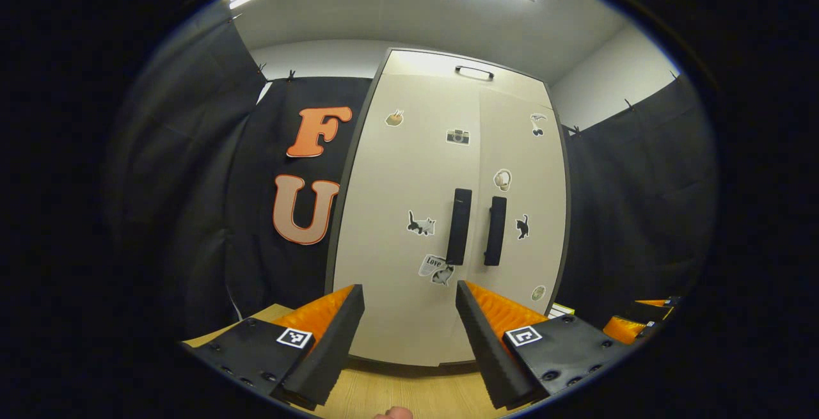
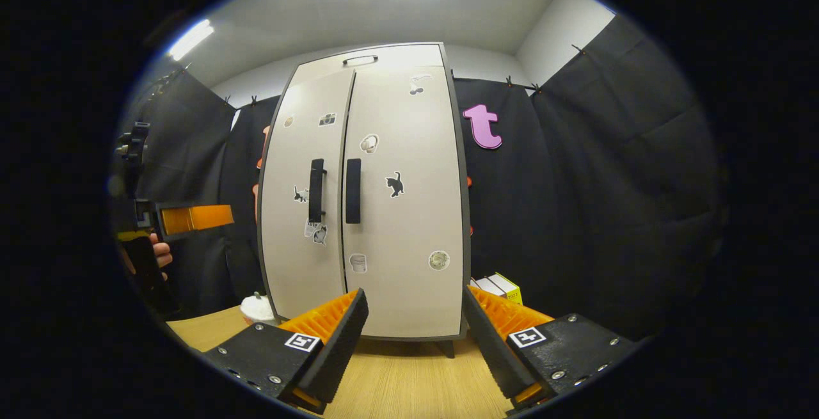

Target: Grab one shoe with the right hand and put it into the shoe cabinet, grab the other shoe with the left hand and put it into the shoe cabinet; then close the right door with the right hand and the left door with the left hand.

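Note:
The pale shoe cabinet stands upright on the wooden table with both doors shut. Two dark vertical handles sit side by side at the middle seam, and stickers dot both doors. In the left gripper view, my left gripper is open with nothing between its fingers, a short way in front of the cabinet's lower half. The right gripper is open and empty too, facing the right door. In the right gripper view, the left gripper also appears at the far left, held by a hand.
The wooden table runs under both grippers. A small box lies to the right of the cabinet's foot. A white rounded object sits at its left foot. Black cloth walls close in on both sides.

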A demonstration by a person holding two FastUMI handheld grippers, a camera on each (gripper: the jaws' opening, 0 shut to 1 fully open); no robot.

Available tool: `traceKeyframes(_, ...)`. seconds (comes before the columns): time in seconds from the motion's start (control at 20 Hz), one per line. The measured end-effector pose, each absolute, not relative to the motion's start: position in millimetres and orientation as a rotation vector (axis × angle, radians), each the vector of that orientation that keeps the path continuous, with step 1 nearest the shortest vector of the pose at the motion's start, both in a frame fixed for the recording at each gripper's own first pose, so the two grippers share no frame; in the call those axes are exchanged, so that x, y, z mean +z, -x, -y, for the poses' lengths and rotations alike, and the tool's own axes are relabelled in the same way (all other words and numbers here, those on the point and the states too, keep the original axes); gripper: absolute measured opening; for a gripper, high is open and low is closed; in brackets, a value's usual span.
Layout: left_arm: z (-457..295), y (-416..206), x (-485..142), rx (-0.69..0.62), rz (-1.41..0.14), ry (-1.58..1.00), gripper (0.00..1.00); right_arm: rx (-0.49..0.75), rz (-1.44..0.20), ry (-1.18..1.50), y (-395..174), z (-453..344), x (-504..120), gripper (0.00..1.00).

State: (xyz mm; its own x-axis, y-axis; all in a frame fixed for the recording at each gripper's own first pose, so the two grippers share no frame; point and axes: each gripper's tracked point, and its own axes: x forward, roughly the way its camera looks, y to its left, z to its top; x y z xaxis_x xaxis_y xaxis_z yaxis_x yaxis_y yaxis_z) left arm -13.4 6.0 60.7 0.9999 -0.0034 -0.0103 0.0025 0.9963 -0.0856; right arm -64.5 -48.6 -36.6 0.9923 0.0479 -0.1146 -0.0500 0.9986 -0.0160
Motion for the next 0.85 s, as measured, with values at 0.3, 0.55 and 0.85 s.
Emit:
traceKeyframes(0.3,-3.1,41.2,27.2,0.017,-0.045,0.062,0.94,0.061,-0.126,0.009,73.0,37.3,-41.5,0.92)
traceKeyframes(0.55,-4.1,53.4,6.5,0.017,-0.079,0.082,0.94,0.072,-0.136,0.013,75.5,31.0,-43.7,0.92)
traceKeyframes(0.85,-15.1,54.4,2.5,0.040,-0.082,0.079,0.93,0.065,-0.123,0.005,73.6,31.3,-36.4,0.92)
